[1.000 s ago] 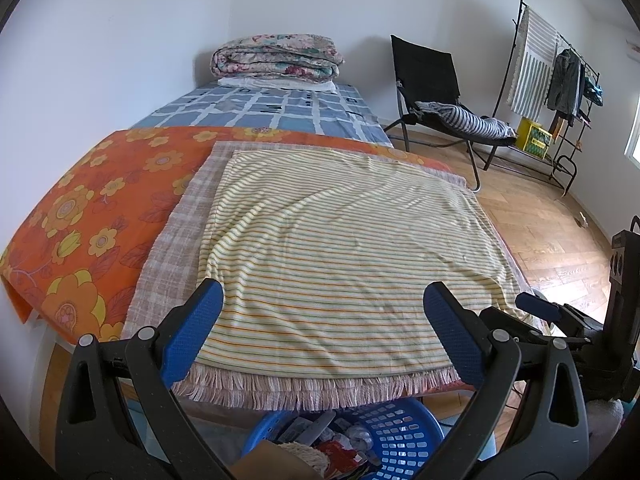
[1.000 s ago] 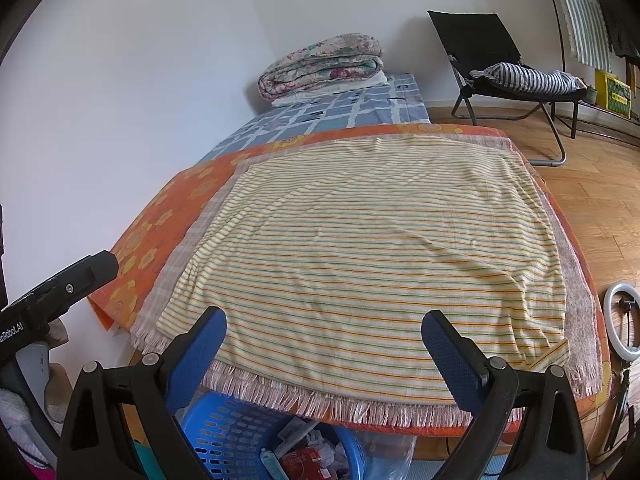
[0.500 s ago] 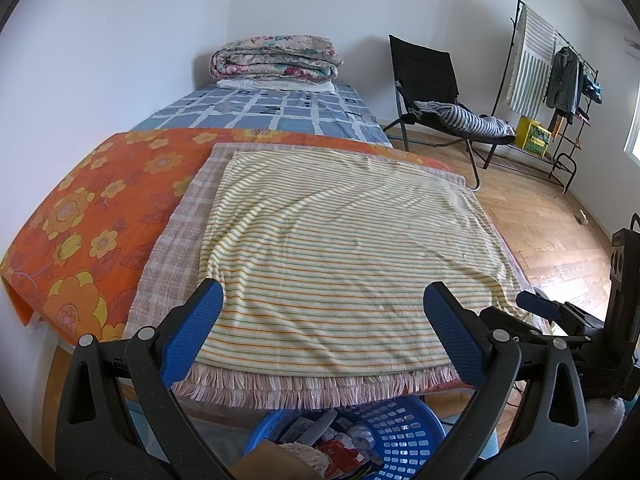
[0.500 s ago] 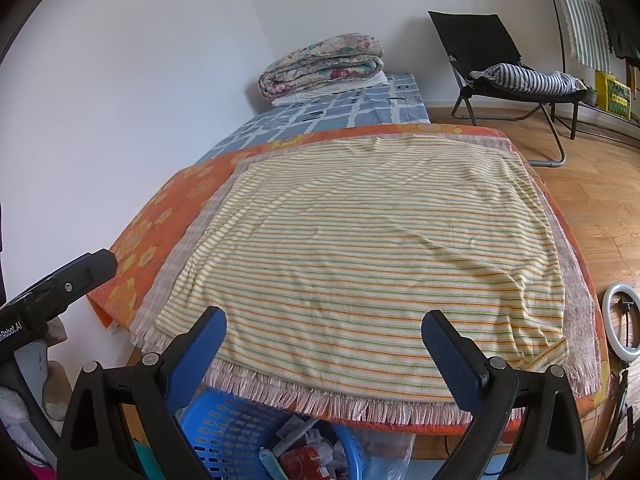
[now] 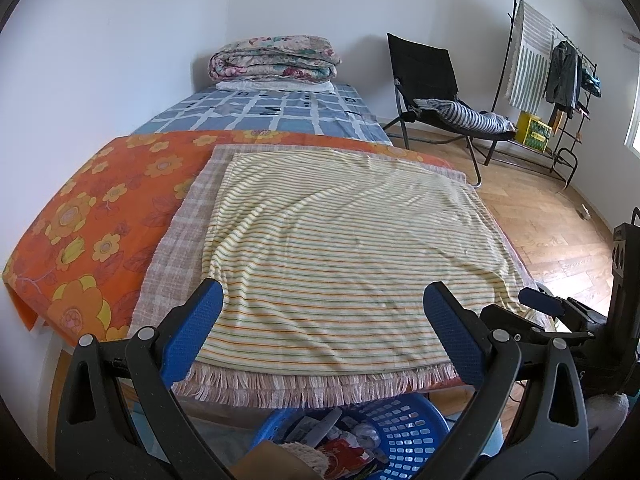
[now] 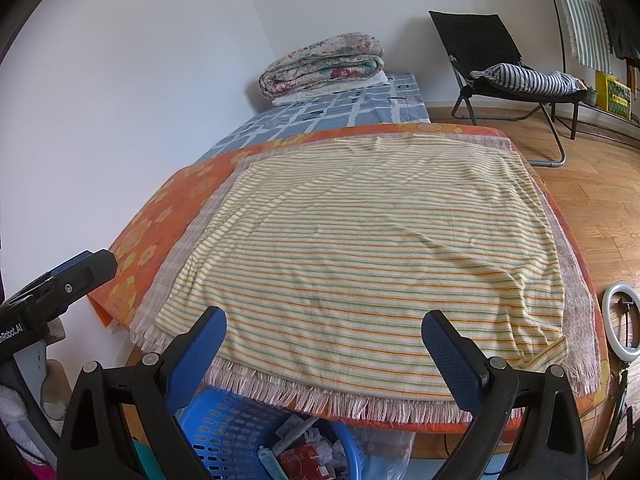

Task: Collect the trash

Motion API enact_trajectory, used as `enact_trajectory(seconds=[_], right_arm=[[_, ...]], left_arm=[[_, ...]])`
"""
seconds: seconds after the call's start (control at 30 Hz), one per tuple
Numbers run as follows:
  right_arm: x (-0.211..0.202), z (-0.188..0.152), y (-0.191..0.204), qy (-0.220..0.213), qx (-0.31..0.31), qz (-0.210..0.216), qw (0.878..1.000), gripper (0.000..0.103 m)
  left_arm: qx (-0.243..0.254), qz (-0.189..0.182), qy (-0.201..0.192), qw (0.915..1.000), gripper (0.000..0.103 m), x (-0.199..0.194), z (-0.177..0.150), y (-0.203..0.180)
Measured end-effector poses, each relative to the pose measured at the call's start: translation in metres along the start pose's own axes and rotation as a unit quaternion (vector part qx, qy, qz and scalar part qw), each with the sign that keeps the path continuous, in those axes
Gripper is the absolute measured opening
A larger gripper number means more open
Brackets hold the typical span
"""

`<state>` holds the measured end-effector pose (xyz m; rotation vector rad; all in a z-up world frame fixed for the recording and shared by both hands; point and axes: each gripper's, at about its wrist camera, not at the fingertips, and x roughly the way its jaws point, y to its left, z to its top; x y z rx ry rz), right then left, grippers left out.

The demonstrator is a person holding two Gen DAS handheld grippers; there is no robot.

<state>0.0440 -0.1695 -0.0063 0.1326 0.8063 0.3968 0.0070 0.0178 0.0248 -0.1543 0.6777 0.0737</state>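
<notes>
A blue plastic basket with several pieces of trash in it stands on the floor below the near edge of the bed. It also shows in the right wrist view, with trash inside. My left gripper is open and empty, held above the basket and the bed's near edge. My right gripper is open and empty at the same edge. The striped yellow cloth on the bed carries no loose objects.
An orange flowered sheet and a blue checked cover lie on the bed, with a folded quilt at the far end. A black chair, a clothes rack and a ring light stand on the wooden floor at right.
</notes>
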Motion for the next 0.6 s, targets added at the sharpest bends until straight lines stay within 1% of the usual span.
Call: enact_trajectory(seconds=[0.3, 0.6], right_arm=[[0.0001, 0.0, 0.0005, 0.0, 0.0, 0.0, 1.0, 0.099], [-0.0008, -0.0034, -0.0005, 0.002, -0.003, 0.001, 1.0, 0.099]], left_arm=[[-0.004, 0.002, 0.001, 1.0, 0.102, -0.0031, 0.0005, 0.0048], [0.014, 0.018, -0.009, 0.9997, 0.102, -0.0066, -0.0012, 0.0032]])
